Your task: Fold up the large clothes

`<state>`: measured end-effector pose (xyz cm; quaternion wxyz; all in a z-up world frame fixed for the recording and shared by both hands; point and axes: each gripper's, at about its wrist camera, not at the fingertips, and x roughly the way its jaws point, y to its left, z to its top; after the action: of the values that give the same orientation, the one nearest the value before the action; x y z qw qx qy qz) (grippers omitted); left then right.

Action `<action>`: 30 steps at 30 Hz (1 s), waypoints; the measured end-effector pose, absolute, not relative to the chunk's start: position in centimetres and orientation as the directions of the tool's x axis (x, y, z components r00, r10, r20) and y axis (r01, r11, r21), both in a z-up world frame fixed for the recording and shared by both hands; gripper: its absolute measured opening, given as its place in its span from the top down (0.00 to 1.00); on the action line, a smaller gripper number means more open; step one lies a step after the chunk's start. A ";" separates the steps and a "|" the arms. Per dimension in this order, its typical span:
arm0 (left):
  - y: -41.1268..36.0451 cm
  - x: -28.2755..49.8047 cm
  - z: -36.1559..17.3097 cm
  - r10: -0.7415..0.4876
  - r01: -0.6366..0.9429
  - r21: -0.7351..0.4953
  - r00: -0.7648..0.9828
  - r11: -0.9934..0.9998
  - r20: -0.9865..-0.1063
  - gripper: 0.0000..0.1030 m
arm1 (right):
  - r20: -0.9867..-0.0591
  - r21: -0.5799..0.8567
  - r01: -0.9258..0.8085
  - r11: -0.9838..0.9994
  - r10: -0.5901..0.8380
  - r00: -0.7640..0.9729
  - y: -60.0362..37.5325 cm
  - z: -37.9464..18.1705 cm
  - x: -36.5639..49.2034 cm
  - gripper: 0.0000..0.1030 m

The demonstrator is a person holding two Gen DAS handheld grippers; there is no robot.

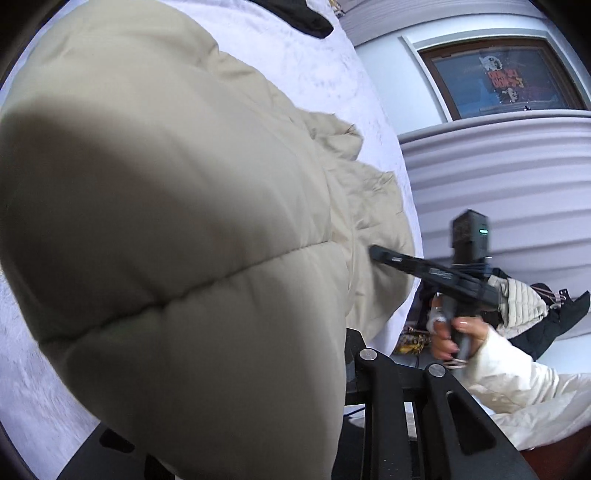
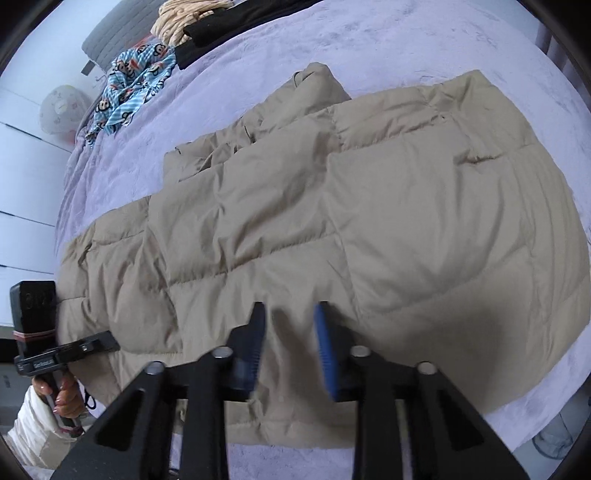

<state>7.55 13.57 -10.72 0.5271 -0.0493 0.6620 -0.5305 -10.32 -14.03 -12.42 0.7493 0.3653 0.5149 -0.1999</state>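
Observation:
A large beige puffer coat point(image 2: 332, 206) lies spread across the lavender bed cover point(image 2: 406, 48). My right gripper point(image 2: 291, 343) is at the coat's near edge, its blue pads point(image 2: 327, 350) closed on a raised fold of the fabric. In the left wrist view it shows as a black gripper point(image 1: 376, 253) held by a hand in a white sleeve, its tip against the coat point(image 1: 166, 184). My left gripper point(image 2: 105, 341) bites the coat's left end. In its own view the lifted coat bulges close to the lens and hides both fingers.
A blue monkey-print garment point(image 2: 133, 85), a black garment point(image 2: 221, 33) and a tan cloth point(image 2: 184, 18) lie at the bed's far end by a grey headboard point(image 2: 110, 40). A window point(image 1: 498, 81) is in the wall beyond the bed. More clothes point(image 1: 524, 302) lie beside it.

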 end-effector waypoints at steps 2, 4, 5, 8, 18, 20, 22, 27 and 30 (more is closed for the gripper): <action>12.7 6.3 -8.4 -0.637 0.506 -0.741 -0.404 0.442 -0.656 0.70 | -0.909 0.360 0.650 0.669 0.096 0.405 -14.9 -13.5 -9.6 0.81; 11.2 4.8 -6.3 -0.639 0.528 -0.721 -0.375 0.448 -0.672 0.70 | -0.904 0.382 0.629 0.677 0.131 0.407 -15.8 -15.3 -8.4 0.83; 10.2 4.0 -5.4 -0.631 0.544 -0.706 -0.363 0.454 -0.686 0.70 | -0.899 0.399 0.621 0.675 0.153 0.411 -16.2 -16.2 -8.0 0.83; 7.0 1.5 -3.3 -0.596 0.589 -0.654 -0.332 0.474 -0.731 0.70 | -0.885 0.439 0.607 0.662 0.204 0.418 -17.2 -18.4 -7.0 0.87; -5.4 -4.4 -0.8 -0.437 0.709 -0.526 -0.330 0.471 -0.837 0.70 | -0.820 0.564 0.591 0.577 0.310 0.481 -19.9 -18.8 -9.6 0.91; -8.1 -5.1 -1.5 -0.405 0.729 -0.524 -0.360 0.440 -0.840 0.63 | -0.791 0.603 0.598 0.528 0.300 0.532 -21.2 -17.4 -12.6 0.88; -10.1 -5.4 -2.6 -0.398 0.693 -0.599 -0.457 0.401 -0.795 0.38 | -0.773 0.624 0.611 0.487 0.271 0.574 -22.2 -16.3 -15.8 0.88; -14.1 -5.4 -6.5 -0.412 0.563 -0.746 -0.622 0.356 -0.666 0.27 | -0.748 0.654 0.658 0.374 0.189 0.636 -23.3 -14.8 -24.1 0.86; -16.5 -6.1 -8.9 -0.429 0.524 -0.766 -0.634 0.373 -0.643 0.27 | -0.754 0.647 0.688 0.329 0.142 0.642 -22.7 -13.8 -27.8 0.59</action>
<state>-6.14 -16.47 -8.86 0.4263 0.0334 0.7104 -0.5590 -27.76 -22.72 -13.81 0.7218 0.5476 0.3786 -0.1891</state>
